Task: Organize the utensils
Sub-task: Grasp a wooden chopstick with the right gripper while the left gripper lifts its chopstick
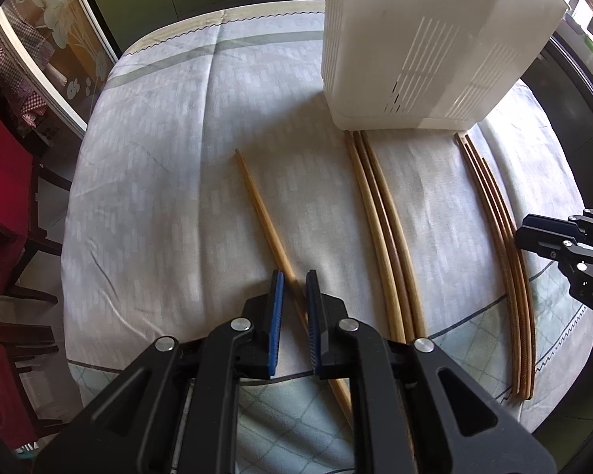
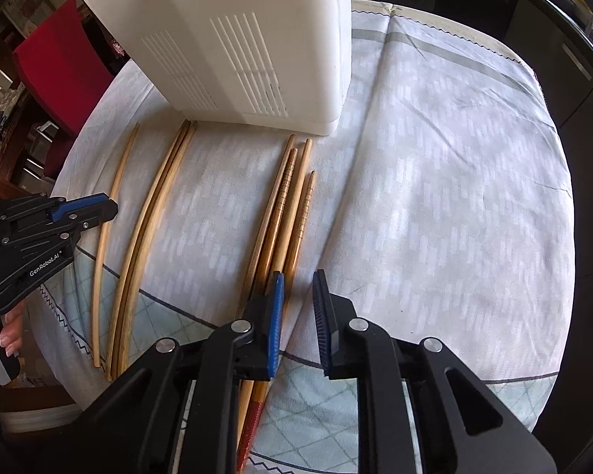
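On the cloth-covered bench [image 1: 158,181] lie three lots of wooden chopsticks, all with their long axes running from the near edge toward the far side, thin tips pointing at the white slotted container [image 1: 427,47] that stands upright at the far middle of the bench; what is inside it cannot be seen from either view. Furthest left rests a single chopstick [image 1: 263,213], tilted slightly so its far tip leans left. The left claw [image 1: 294,308] points steeply down over the near half of this chopstick, its blue pads [image 1: 277,316] drawn close on either side of the stick; whether they actually press it I cannot tell. To the right lies a tight bundle of three pale chopsticks [image 1: 379,229], their far tips just beside the container's base. Further right again is a darker group of ridged chopsticks [image 2: 284,213], one with a red near end [image 2: 251,430]. The right claw [image 2: 298,316] hangs beside this group, its left pad [image 2: 276,316] against the right edge of the sticks, jaws nearly together with only cloth showing in the narrow gap between them
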Action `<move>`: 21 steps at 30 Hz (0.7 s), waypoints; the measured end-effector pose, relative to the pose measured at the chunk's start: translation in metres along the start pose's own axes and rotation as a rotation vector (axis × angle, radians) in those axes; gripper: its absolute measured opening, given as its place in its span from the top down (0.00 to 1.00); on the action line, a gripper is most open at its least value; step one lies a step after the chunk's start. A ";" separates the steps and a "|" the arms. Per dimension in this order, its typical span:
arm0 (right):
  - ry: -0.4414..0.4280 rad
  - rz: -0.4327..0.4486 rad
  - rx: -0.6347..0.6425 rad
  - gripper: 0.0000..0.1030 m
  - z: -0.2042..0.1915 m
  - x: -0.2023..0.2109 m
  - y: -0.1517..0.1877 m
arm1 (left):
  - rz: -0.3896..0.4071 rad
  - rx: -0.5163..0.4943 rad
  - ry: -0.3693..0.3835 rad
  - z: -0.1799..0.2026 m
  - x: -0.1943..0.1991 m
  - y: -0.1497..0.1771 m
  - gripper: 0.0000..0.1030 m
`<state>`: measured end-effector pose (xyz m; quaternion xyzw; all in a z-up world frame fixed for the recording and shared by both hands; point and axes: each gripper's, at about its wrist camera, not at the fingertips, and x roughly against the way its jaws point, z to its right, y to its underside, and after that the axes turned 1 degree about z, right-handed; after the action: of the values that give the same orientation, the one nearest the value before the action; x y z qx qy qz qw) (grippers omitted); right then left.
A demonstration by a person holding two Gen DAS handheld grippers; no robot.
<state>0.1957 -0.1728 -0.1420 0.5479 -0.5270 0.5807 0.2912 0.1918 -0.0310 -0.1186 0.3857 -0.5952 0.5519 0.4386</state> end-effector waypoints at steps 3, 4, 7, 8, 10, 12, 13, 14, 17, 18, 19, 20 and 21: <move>0.001 -0.003 -0.008 0.86 0.003 0.000 0.000 | 0.000 -0.015 -0.001 0.003 -0.001 -0.003 0.90; -0.003 -0.004 -0.009 0.86 0.002 -0.001 0.001 | -0.001 -0.016 0.000 0.003 -0.001 -0.003 0.90; -0.001 -0.016 0.001 0.87 0.000 -0.004 -0.002 | -0.004 -0.033 -0.006 0.005 -0.001 -0.005 0.90; 0.007 -0.014 0.007 0.87 -0.003 -0.005 -0.006 | -0.006 -0.036 -0.008 0.006 -0.001 -0.006 0.90; 0.022 -0.017 0.009 0.88 -0.006 -0.010 -0.014 | -0.009 -0.032 -0.007 0.009 0.000 -0.006 0.90; 0.050 -0.016 0.030 0.88 -0.013 -0.013 -0.020 | -0.014 -0.029 -0.010 0.010 0.000 -0.007 0.90; 0.066 -0.016 0.043 0.89 -0.016 -0.014 -0.022 | -0.016 -0.026 -0.012 0.010 -0.001 -0.007 0.90; 0.083 -0.015 0.055 0.90 -0.019 -0.015 -0.022 | -0.018 -0.029 -0.016 0.011 -0.001 -0.008 0.90; 0.086 -0.008 0.057 0.92 -0.024 -0.016 -0.022 | -0.021 -0.010 -0.005 0.009 -0.002 -0.012 0.90; 0.083 -0.002 0.051 0.93 -0.025 -0.016 -0.022 | -0.019 -0.010 -0.001 0.008 -0.003 -0.012 0.90; 0.084 0.003 0.046 0.93 -0.026 -0.016 -0.022 | -0.019 -0.009 0.002 0.008 -0.003 -0.013 0.91; 0.083 0.009 0.040 0.93 -0.024 -0.014 -0.022 | -0.021 -0.002 0.008 0.007 -0.003 -0.014 0.91; 0.074 0.017 0.036 0.94 -0.021 -0.011 -0.022 | -0.022 0.007 0.016 0.005 -0.002 -0.014 0.91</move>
<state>0.2110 -0.1442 -0.1428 0.5268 -0.5100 0.6123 0.2957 0.2054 -0.0368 -0.1160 0.3892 -0.5854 0.5524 0.4480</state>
